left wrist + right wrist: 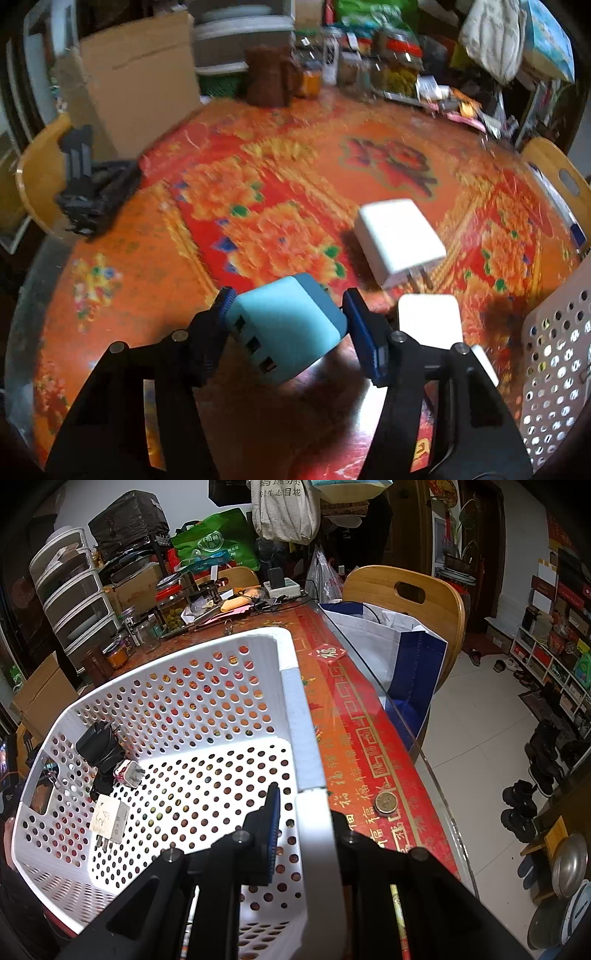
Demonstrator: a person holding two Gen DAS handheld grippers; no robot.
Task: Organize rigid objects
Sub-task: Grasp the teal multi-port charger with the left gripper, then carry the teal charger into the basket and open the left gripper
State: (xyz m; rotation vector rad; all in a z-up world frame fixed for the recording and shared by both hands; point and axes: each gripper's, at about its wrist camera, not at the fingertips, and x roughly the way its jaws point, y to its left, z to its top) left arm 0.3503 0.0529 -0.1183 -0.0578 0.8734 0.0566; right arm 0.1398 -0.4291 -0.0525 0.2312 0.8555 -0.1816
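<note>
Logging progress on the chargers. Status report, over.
Left claw shut on teal charger. Right claw shut on basket rim. White chargers remain on table.

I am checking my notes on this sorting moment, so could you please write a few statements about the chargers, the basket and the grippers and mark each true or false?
1. The left gripper holds a teal charger. True.
2. The right gripper grips a white charger. False: it clamps the basket by its rim.
3. The basket holds nothing. False: a black adapter and two white plugs lie inside.
4. A white charger lies on the table. True.
</note>
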